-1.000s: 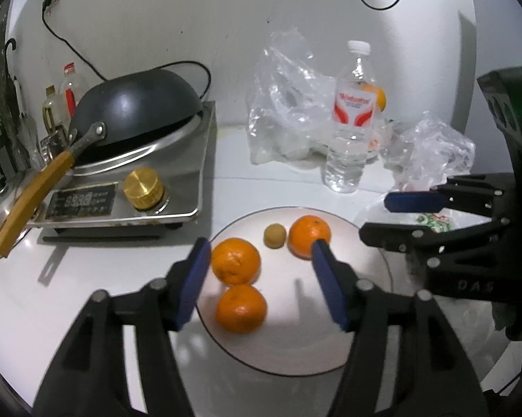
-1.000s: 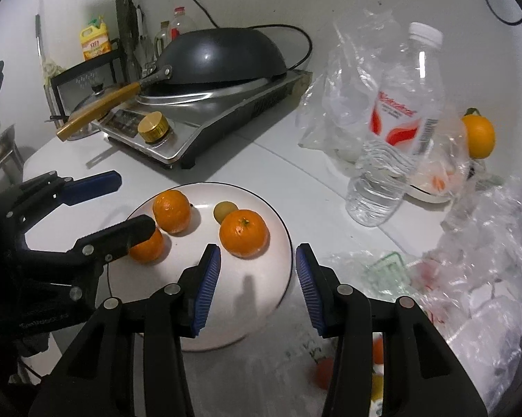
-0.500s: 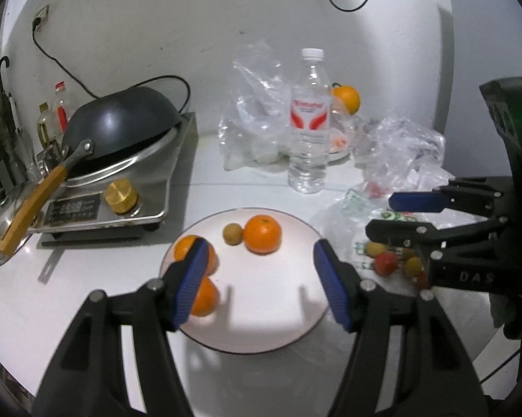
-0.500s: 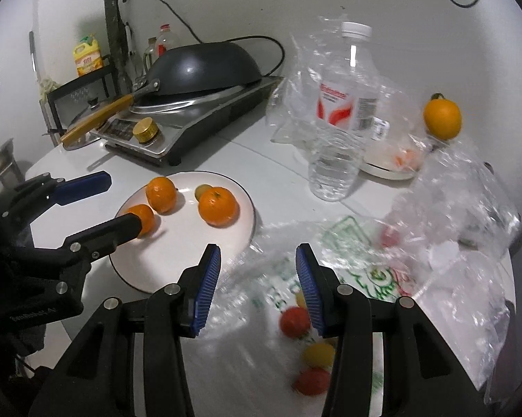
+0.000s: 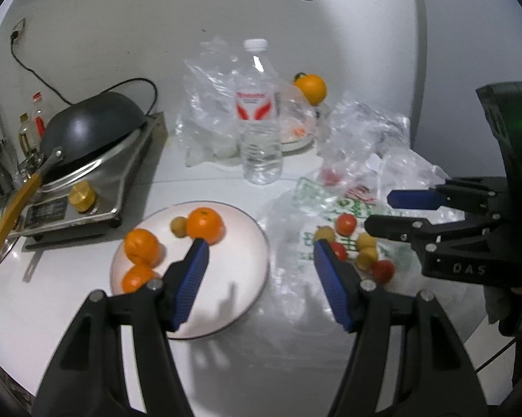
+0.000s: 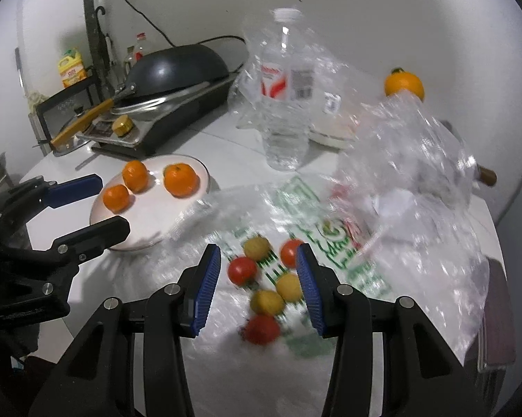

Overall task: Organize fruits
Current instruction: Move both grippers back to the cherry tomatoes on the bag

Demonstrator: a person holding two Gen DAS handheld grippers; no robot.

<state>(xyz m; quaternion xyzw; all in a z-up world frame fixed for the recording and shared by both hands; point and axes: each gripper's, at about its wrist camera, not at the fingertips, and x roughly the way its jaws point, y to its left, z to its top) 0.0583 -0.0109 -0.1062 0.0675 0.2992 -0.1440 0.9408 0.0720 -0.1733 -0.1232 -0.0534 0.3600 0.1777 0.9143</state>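
A white plate [image 5: 233, 278] holds three oranges [image 5: 205, 225] and a small yellow-green fruit [image 5: 178, 226]; the plate also shows in the right wrist view [image 6: 146, 222]. Right of it, several small red and yellow fruits [image 6: 267, 279] lie on a clear printed plastic bag [image 5: 316, 208]. My left gripper [image 5: 261, 260] is open and empty above the plate's right rim. My right gripper [image 6: 259, 278] is open and empty, just above the small fruits; it also shows in the left wrist view [image 5: 379, 210]. Another orange [image 5: 311, 87] sits at the back by the wall.
A water bottle [image 5: 259, 114] stands behind the plate among crumpled clear bags [image 5: 368, 132]. An induction cooker with a black wok [image 5: 87, 139] stands at the left. Bottles and a rack [image 6: 73, 80] are at the far left. The table's edge runs close on the right.
Both grippers have pulled back and shifted right, from over the plate toward the bag. The small red and yellow fruits have come into view under my right gripper. Both stay open.
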